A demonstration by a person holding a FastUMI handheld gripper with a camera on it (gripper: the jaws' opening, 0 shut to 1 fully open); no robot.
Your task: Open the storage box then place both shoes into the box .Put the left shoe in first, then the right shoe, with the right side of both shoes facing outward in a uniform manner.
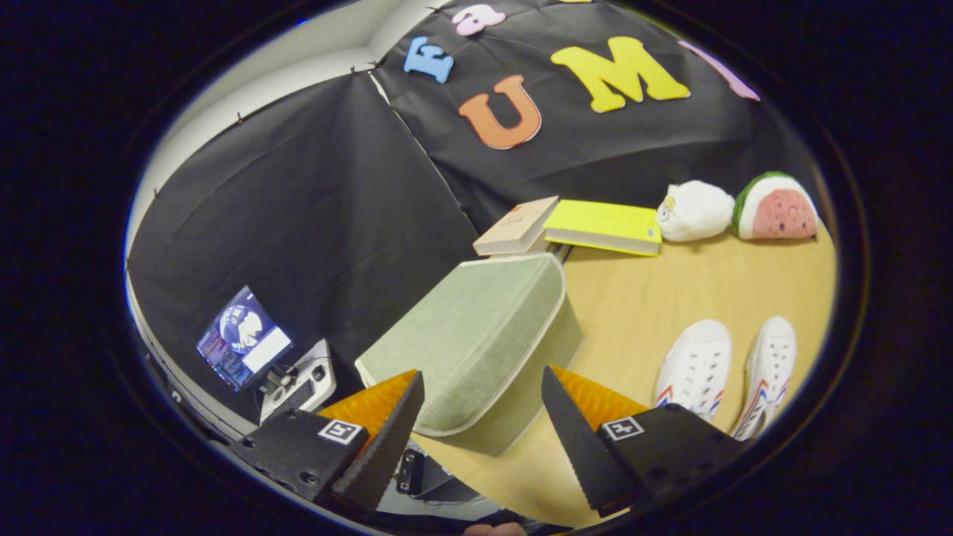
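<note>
A pale green fabric storage box [476,335] with its lid shut stands on the wooden table [655,290], just ahead of my fingers. My gripper [482,383] is open, its two fingers spread to either side of the box's near corner without touching it. Two white sneakers with red and blue stripes lie side by side to the right of the box: one [696,366] nearer the box, the other [770,368] further right. Both point their toes away from me.
Beyond the box lie a tan book [517,225] and a yellow-green book [604,225]. A white plush toy [695,211] and a watermelon plush [778,207] sit at the back right. Off the table's left edge stand a lit screen [242,339] and a grey device [301,383].
</note>
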